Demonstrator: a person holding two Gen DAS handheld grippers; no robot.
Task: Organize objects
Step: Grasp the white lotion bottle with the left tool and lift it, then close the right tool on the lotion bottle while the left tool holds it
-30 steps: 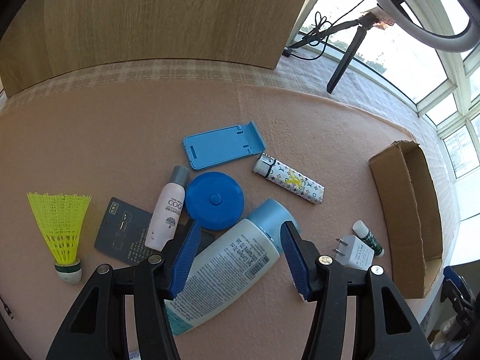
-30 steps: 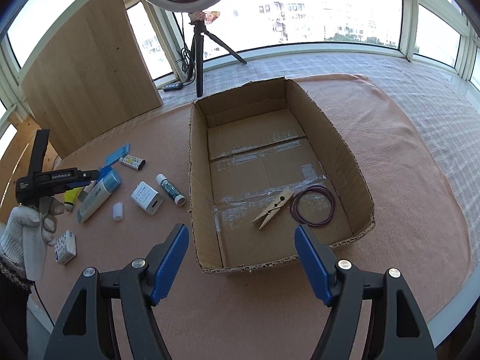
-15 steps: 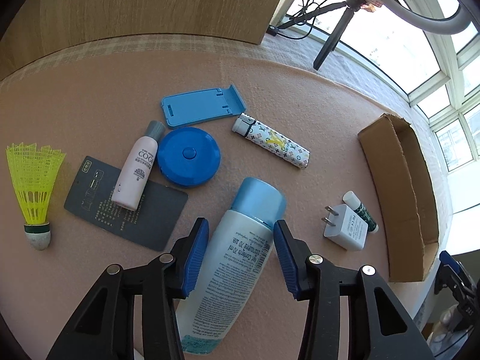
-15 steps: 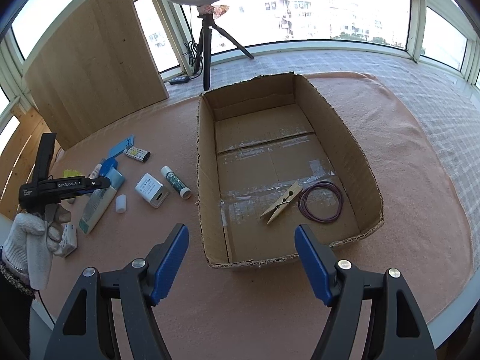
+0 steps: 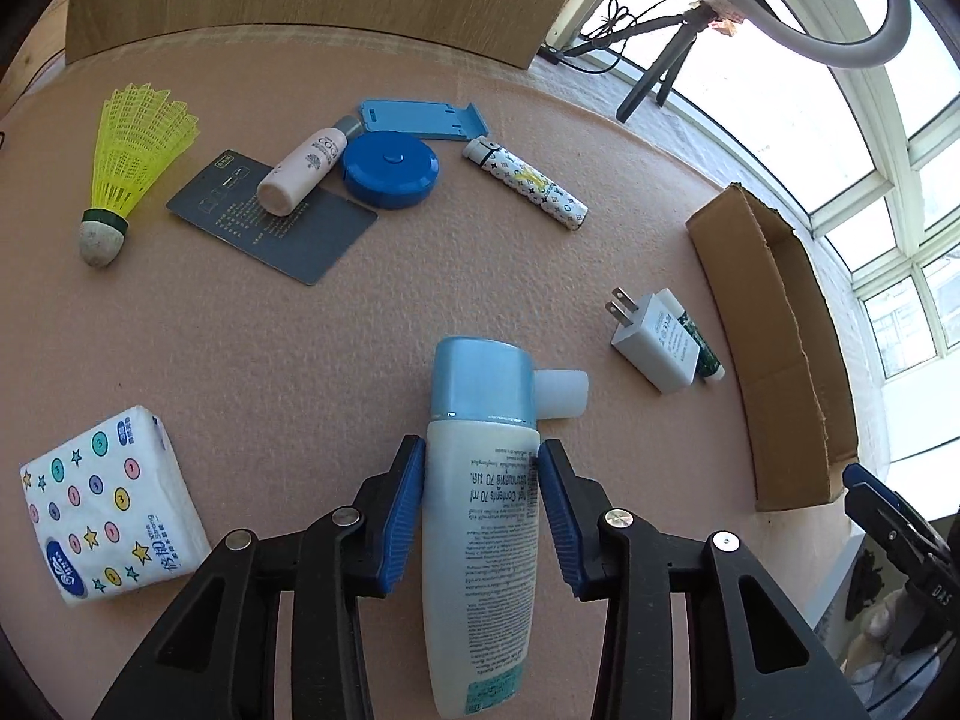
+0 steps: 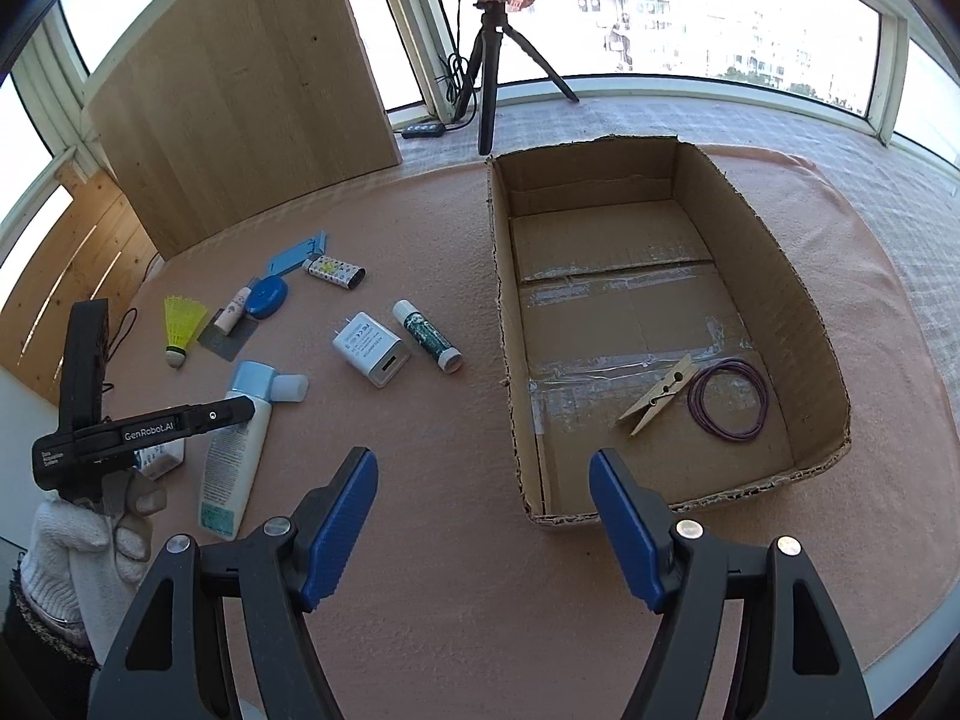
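I have just been closing my left gripper (image 5: 482, 483) until its blue pads touch the lotion bottle (image 5: 480, 516) lying on the mat, so next I must lift it toward the cardboard box (image 5: 774, 354) at three o'clock, while my right gripper (image 6: 483, 516) hangs open and empty.

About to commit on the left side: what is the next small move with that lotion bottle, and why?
Probably lift it. The left hand-held gripper has just been closing, and its blue pads now touch both sides of the lotion bottle, which lies flat on the mat; the cardboard box has room.
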